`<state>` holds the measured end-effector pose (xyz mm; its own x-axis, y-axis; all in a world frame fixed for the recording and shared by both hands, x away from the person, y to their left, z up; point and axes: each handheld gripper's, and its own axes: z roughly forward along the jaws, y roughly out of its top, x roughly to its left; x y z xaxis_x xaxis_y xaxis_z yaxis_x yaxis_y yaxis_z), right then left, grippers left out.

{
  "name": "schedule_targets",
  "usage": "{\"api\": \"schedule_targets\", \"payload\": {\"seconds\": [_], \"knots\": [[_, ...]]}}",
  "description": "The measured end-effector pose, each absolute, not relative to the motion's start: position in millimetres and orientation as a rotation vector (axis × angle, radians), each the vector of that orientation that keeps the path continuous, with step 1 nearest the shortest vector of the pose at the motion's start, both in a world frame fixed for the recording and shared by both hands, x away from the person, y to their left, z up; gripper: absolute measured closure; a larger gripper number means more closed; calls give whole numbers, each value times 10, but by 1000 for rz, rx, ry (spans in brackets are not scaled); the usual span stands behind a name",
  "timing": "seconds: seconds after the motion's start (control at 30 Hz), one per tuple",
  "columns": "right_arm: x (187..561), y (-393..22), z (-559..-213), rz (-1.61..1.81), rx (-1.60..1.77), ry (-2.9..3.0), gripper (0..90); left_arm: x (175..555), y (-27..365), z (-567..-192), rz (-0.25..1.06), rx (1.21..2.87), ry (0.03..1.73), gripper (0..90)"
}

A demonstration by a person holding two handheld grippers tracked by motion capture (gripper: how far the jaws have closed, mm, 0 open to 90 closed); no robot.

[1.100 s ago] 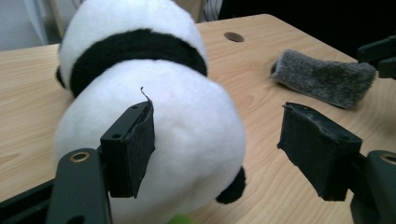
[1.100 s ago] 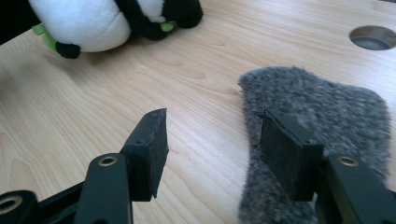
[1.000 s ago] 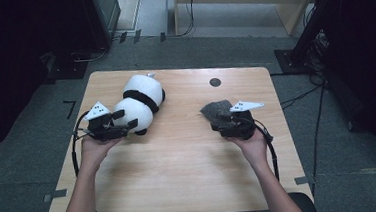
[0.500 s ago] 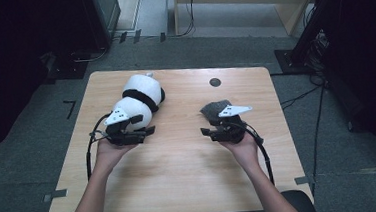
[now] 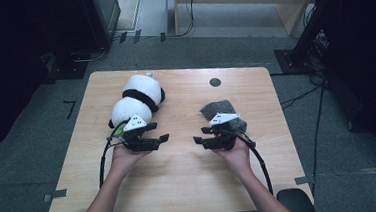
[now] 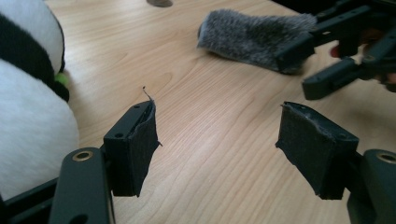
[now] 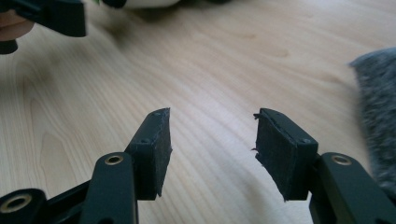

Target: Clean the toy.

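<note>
1. Left gripper hovers with jaws spread, empty, just right of the panda.
2. Right gripper, spread and empty, hovers touching the grey fur piece's near edge.

White plush panda, black band; grey furry cloth; light wood table.

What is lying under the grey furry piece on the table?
Under the grey furry piece only the wooden table is visible around its edges. Its near end is covered by the right claw in the high view, so anything beneath it is hidden.
</note>
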<state>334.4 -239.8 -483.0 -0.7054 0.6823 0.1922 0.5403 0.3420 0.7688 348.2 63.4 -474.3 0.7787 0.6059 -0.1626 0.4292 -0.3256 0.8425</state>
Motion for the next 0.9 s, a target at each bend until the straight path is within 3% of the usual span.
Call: {"api": "schedule_targets", "payload": {"seconds": [0.9], "knots": [[3464,-2326,-5170,1179,1173,2395,449,3518,348,-5156,210,2171,781,289]]}}
